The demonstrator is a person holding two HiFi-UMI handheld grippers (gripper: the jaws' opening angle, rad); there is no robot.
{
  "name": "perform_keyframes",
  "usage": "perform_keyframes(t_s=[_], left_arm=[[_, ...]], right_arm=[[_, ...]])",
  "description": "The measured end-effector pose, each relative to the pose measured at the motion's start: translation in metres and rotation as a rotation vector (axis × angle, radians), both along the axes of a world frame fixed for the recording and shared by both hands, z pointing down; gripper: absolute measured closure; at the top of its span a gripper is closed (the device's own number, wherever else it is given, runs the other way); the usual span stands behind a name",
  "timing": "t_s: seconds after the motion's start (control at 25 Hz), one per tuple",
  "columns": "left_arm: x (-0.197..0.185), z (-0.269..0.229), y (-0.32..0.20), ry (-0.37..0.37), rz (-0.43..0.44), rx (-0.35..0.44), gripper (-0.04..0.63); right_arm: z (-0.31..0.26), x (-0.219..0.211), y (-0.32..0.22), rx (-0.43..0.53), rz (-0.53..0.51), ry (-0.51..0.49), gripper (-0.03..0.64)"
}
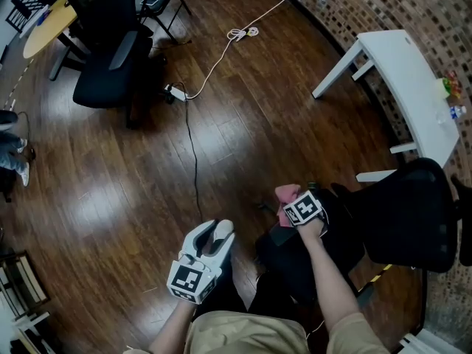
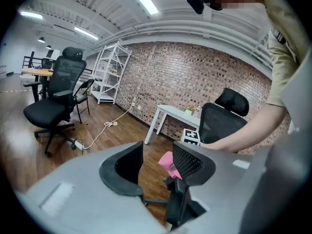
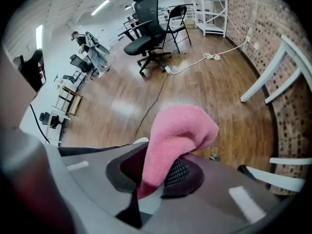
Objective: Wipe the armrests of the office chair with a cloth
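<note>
My left gripper (image 2: 155, 161) points forward and slightly down, jaws partly apart with nothing between them, while my bare right forearm (image 1: 333, 280) reaches ahead, my right gripper (image 3: 155, 172) tipped steeply down, jaws clamped on the cloth (image 3: 179, 128).

The left gripper (image 1: 213, 234) hangs over the wooden floor (image 1: 133, 183), its jaws apart. Beside it, the right gripper (image 1: 289, 206) points down with a bunched pink cloth (image 1: 287, 194) at its jaws, over the front of a black office chair (image 1: 402, 212); whether the cloth touches the chair cannot be told. A white table (image 1: 409, 87) stands along the brick wall (image 1: 383, 6). A white cable (image 1: 236, 39) runs to a power strip (image 1: 175, 92) near a second office chair (image 1: 110, 57).
</note>
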State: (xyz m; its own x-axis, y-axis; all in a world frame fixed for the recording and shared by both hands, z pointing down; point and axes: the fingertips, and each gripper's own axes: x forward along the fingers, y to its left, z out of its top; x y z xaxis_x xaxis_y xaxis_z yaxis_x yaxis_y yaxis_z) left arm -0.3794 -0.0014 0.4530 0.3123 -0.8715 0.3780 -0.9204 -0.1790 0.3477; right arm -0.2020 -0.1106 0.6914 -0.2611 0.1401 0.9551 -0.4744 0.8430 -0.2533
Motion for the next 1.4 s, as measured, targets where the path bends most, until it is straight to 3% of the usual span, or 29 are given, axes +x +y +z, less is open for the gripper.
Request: perform_keyframes(t_s=[0.24,0.36,0.48,0.56,0.92,1.12,1.4], left_arm=[[0.017,0.009,-0.007,-0.015,0.059,-0.013,0.413],[0.033,0.010,-0.015,-0.020,0.105,-0.012,0.412],[0.052,0.006,-0.027,-0.021,0.159,-0.004,0.412],[0.064,0.006,-0.035,-0.025,0.202,-0.004,0.411],[0.157,0.038,-0.070,-0.064,0.376,-0.015,0.411],[0.208,0.048,-0.087,-0.105,0.552,-0.019,0.411],[0.263,0.063,-0.103,-0.172,0.682,-0.051,0.411]], right_arm=[[-0.009,0.045,-0.052,0.084,0.173,-0.056,0.561],[-0.015,0.061,-0.057,0.141,0.228,-0.094,0.561],[-0.020,0.090,-0.057,0.207,0.273,-0.060,0.561],[-0.021,0.114,-0.048,0.226,0.362,-0.062,0.561],[-0.009,0.190,0.038,0.120,0.775,-0.434,0.561],[0.004,0.165,0.067,0.040,0.922,-0.639,0.560],[0.003,0.130,0.057,-0.014,1.007,-0.862,0.560]])
